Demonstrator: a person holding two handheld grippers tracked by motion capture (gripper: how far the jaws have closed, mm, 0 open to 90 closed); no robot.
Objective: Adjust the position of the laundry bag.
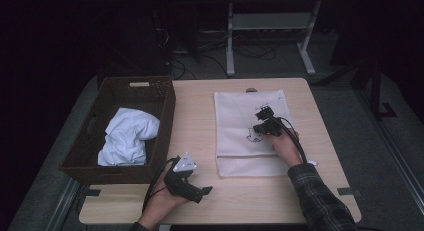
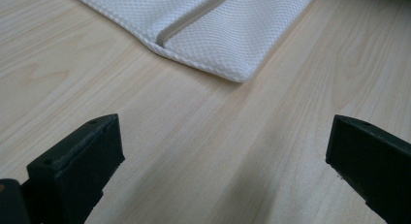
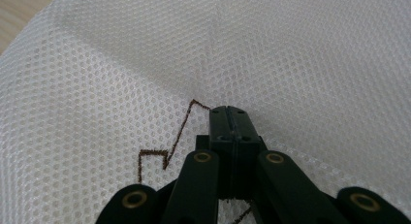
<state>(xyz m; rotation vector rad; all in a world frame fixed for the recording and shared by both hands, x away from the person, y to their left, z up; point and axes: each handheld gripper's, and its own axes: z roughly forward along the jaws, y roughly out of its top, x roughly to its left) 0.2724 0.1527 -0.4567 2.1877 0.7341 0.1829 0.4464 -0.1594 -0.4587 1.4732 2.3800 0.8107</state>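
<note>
So the flat white mesh laundry bag (image 1: 250,128) with a brown stitched outline on it is lying on the light wooden tabletop (image 1: 200,121), right of the dark brown woven basket (image 1: 165,98) holding a crumpled white cloth (image 1: 127,136). The right hand-held gripper (image 1: 264,111) sits over the middle of the bag with its jaws pressed together, nothing visibly pinched. The left hand-held gripper (image 1: 205,191) is near the front edge, just beside the bag's corner, jaws wide apart
</note>
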